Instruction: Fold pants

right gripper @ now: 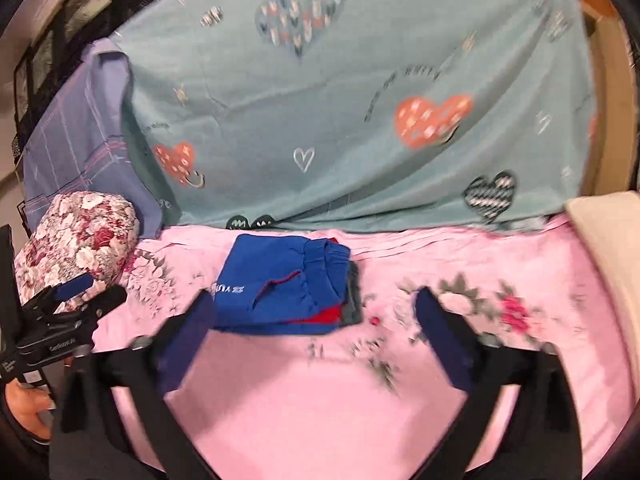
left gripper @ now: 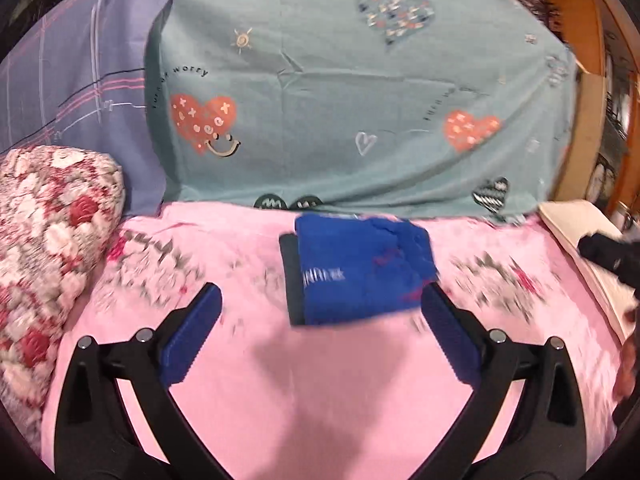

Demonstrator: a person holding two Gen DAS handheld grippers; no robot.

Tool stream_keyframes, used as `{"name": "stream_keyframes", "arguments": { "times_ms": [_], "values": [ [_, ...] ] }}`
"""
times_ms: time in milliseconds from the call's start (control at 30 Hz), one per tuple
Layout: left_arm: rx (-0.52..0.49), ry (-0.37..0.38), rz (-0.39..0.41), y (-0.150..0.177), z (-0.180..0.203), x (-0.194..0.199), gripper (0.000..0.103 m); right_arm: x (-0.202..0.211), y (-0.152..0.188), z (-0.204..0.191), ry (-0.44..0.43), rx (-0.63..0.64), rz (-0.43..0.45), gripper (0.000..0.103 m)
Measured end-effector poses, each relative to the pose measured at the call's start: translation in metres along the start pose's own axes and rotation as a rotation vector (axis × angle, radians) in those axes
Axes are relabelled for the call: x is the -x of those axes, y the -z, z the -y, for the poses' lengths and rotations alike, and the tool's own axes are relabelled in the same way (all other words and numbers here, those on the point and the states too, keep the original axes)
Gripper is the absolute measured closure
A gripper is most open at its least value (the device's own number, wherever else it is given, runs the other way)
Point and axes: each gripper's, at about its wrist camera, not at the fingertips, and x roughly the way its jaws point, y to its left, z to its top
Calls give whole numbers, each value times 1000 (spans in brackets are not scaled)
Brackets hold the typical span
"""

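The blue pants (left gripper: 360, 268) lie folded into a small packet on the pink floral sheet (left gripper: 304, 380), with white lettering on the left part and the elastic waistband at the right. A dark and a red layer show under them in the right wrist view (right gripper: 280, 280). My left gripper (left gripper: 320, 300) is open and empty just in front of the pants. My right gripper (right gripper: 316, 300) is open and empty, its left finger (right gripper: 192, 320) at the packet's front left corner. The left gripper also shows at the left edge of the right wrist view (right gripper: 76, 296).
A teal sheet with hearts (left gripper: 340, 100) hangs behind the bed. A floral pillow (left gripper: 44, 248) and a purple plaid pillow (left gripper: 76, 76) lie at the left. A cream cloth (right gripper: 604, 240) lies at the right edge. Wooden furniture (left gripper: 576, 16) stands at the far right.
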Motion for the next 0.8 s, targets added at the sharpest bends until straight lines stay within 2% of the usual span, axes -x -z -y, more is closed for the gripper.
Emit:
{"name": "stream_keyframes", "arguments": {
  "times_ms": [33,67,167,233,367,433,533,633,800],
  "values": [
    [-17,-3,-6,15,4,22,2,0,0,0,0,0,0,1],
    [-42,-7,-14,30,8,42,2,24,11,-2,4,11,1,1],
    [-103,-33,-30,78,14,88,2,79,50,-8,-11,15,-19,1],
    [-116,-36,-31,107,15,108,2,96,79,-12,-5,16,-35,1],
    [-38,-14,-32,148,7,148,2,127,137,-19,16,-3,-50,1],
    [-12,-9,-40,161,4,159,2,135,157,-20,31,-20,-49,1],
    [-3,-47,-50,171,2,173,2,146,177,-23,48,-19,-57,1],
    [19,-73,-34,172,-2,186,2,157,185,-28,70,12,-46,1],
    [-19,-158,-1,166,2,194,2,168,187,-31,88,15,-14,1]
  ]
}}
